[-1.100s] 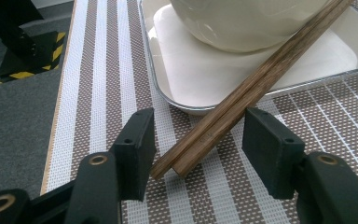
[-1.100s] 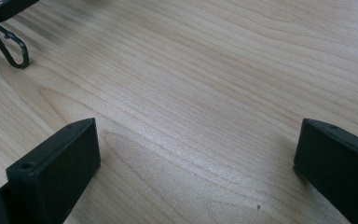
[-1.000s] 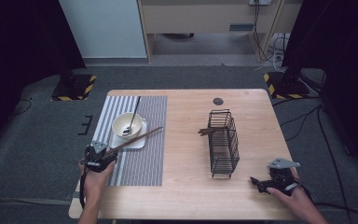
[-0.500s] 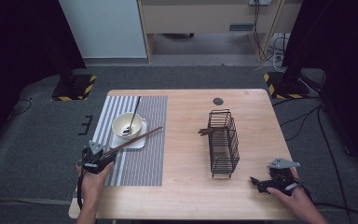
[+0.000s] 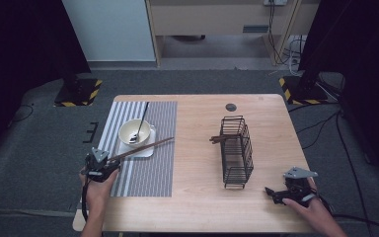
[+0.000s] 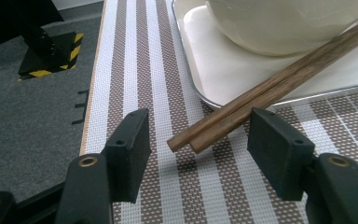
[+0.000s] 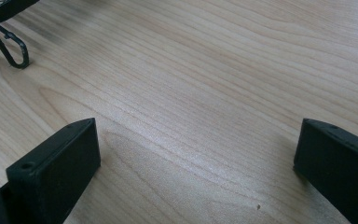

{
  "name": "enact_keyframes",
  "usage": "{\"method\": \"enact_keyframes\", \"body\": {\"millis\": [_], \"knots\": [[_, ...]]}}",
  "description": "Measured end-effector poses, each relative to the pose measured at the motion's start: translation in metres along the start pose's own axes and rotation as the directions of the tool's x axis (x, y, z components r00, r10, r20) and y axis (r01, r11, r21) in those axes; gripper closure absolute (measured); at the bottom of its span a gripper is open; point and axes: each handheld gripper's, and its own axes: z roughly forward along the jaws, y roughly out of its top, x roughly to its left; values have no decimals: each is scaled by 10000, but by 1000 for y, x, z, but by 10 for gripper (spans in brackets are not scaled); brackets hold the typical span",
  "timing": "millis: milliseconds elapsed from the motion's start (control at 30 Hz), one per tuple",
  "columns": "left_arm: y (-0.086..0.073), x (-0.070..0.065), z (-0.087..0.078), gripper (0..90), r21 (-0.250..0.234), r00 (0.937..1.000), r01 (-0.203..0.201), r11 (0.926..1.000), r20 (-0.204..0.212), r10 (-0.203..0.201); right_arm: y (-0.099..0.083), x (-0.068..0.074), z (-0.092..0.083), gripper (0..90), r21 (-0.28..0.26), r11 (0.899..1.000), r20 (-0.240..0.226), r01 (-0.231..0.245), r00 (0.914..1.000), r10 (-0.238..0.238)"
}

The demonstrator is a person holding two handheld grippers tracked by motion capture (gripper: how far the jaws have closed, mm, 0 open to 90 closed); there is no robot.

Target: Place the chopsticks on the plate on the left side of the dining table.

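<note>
A pair of brown wooden chopsticks (image 6: 261,88) lies slanted across the rim of a white tray (image 6: 200,60) and the striped placemat (image 6: 158,60). Their near ends sit between the jaws of my left gripper (image 6: 199,119), which have just been opening a little. Gaps show on both sides, so the pads press on nothing. In the high view the left gripper (image 5: 108,161) sits at the mat's left edge, at the chopsticks' (image 5: 143,148) near end. My right gripper (image 7: 196,154) hovers open over bare wood, at the table's front right in the high view (image 5: 270,190).
A cream bowl (image 5: 131,129) with a dark spoon (image 5: 143,116) stands on the tray (image 5: 147,151). A black wire basket (image 5: 237,153) stands right of centre with more chopsticks (image 5: 219,139) poking out. A small dark disc (image 5: 231,106) lies near the far edge.
</note>
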Motion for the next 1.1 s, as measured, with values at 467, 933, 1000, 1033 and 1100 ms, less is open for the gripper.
{"method": "enact_keyframes", "body": {"millis": [467,933,1000,1033,1100], "knots": [[-11,9,-13,357,-153,10000,-1,9999,-30,1,0,0,0,2,2,10000,1,0,10000,0],[-12,5,-10,504,59,9989,-75,10000,465,72,0,0,0,2,6,10000,-3,-2,10000,2],[-11,4,-10,524,31,9986,-81,10000,525,79,0,0,0,2,15,10000,-1,2,10000,-2],[-11,4,-10,525,23,9984,-113,9999,546,111,0,0,0,2,2,10000,-1,-1,10000,1],[-11,2,-9,527,13,9982,-129,9999,588,128,0,0,0,2,2,10000,-1,0,10000,0]]}}
